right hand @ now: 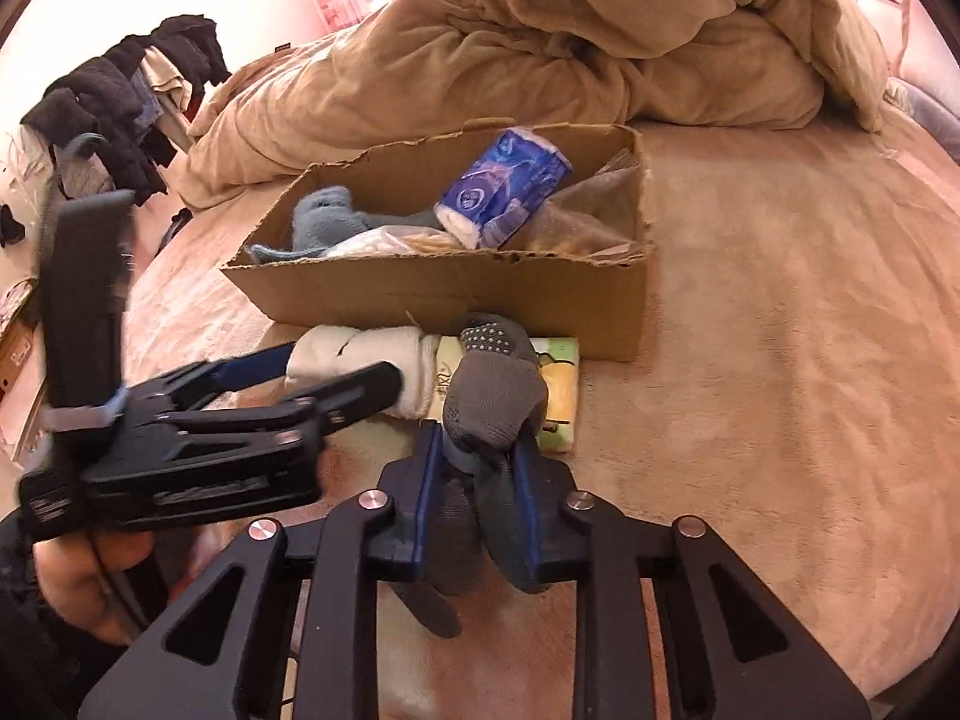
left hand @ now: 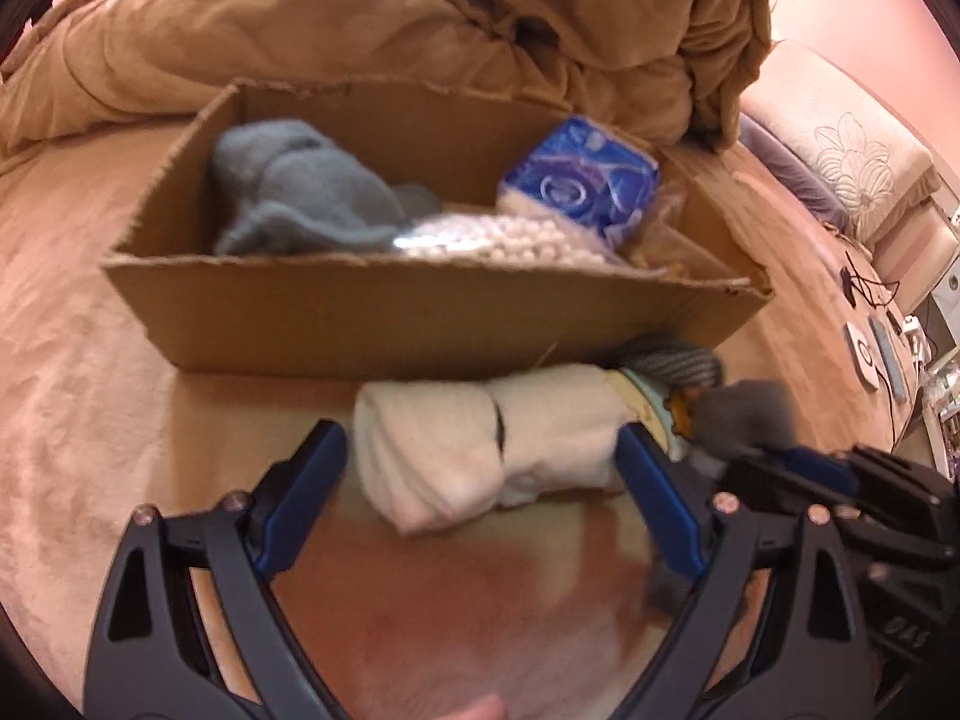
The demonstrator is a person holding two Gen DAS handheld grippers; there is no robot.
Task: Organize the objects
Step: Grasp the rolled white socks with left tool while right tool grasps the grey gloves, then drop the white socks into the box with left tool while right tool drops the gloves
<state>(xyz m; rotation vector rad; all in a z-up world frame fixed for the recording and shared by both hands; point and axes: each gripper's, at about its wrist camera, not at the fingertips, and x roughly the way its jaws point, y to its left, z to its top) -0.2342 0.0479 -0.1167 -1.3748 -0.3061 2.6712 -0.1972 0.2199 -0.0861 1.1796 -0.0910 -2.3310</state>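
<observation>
Your right gripper (right hand: 477,450) is clamped on a grey sock (right hand: 492,399); the sock's dotted toe stands up past the fingertips, its tail hangs back between the jaws. It sits just in front of the box (right hand: 444,294), over a green packet (right hand: 561,396) lying against the box wall.

Your left gripper (left hand: 483,450) is spread wide, fingers either side of a white roll (left hand: 480,444) on the bed (right hand: 780,300). The roll lies between the tips, near the right finger; contact unclear through blur. The roll rests just beside the box front.

Inside the box: blue cloth (left hand: 294,192), blue tissue pack (left hand: 582,180), beads (left hand: 504,240). Tan duvet (right hand: 540,30) behind.
</observation>
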